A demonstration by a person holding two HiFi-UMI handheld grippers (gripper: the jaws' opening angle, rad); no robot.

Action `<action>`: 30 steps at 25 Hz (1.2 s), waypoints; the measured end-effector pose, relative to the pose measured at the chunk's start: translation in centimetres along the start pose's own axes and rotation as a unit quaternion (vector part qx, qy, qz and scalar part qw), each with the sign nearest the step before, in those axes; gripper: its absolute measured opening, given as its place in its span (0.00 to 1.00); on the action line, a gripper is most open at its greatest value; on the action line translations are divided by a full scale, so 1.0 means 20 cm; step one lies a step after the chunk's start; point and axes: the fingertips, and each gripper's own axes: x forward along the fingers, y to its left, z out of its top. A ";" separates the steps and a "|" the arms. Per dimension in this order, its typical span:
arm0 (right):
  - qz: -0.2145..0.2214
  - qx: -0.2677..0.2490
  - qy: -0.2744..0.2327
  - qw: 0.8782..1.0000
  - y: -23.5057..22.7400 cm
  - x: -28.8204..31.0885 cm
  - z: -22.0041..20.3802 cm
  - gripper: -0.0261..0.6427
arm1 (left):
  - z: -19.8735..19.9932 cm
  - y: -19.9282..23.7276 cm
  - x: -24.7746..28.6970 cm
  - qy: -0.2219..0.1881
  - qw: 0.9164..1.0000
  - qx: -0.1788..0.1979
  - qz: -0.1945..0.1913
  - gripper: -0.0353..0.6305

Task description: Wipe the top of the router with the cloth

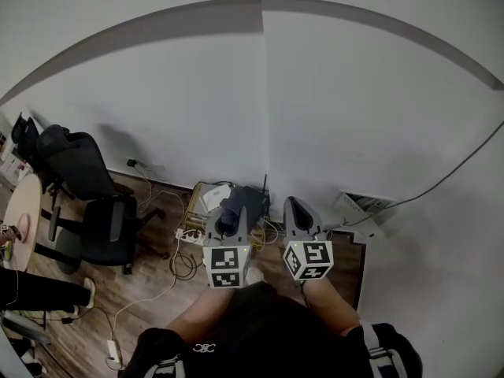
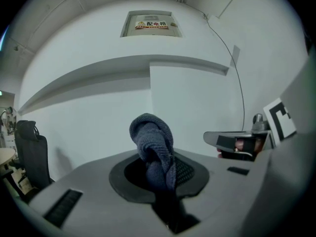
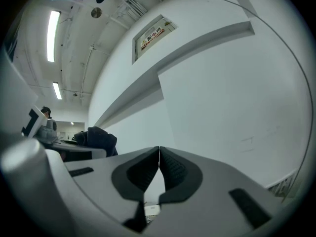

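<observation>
My left gripper (image 1: 229, 216) is shut on a bunched dark blue-grey cloth (image 2: 150, 137), which sticks up from between its jaws. The cloth (image 1: 231, 208) also shows in the head view. My right gripper (image 1: 296, 211) hangs beside the left one, shut, with its pads touching and nothing between them (image 3: 159, 151). Both are held up in front of a white wall. Below them on the floor by the wall stands a dark router (image 1: 257, 198) with an upright antenna, partly hidden behind the left gripper. From the right gripper view, the cloth (image 3: 98, 139) shows at the left.
A black office chair (image 1: 106, 219) stands at the left on the wood floor. A power strip (image 1: 187, 235) and loose cables (image 1: 183, 264) lie near the router. A white vent (image 1: 361, 206) sits low on the wall at the right. A sign (image 2: 151, 24) hangs high on the wall.
</observation>
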 end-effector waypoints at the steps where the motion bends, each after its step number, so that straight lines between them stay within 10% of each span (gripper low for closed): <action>1: 0.003 0.000 0.002 1.000 0.00 0.03 -0.01 0.04 | -0.01 0.01 0.03 0.004 1.000 -0.006 0.001 0.14; 30: 0.123 -0.035 0.016 0.992 -0.03 0.58 0.05 0.04 | -0.05 0.24 0.49 0.023 0.995 -0.073 0.069 0.14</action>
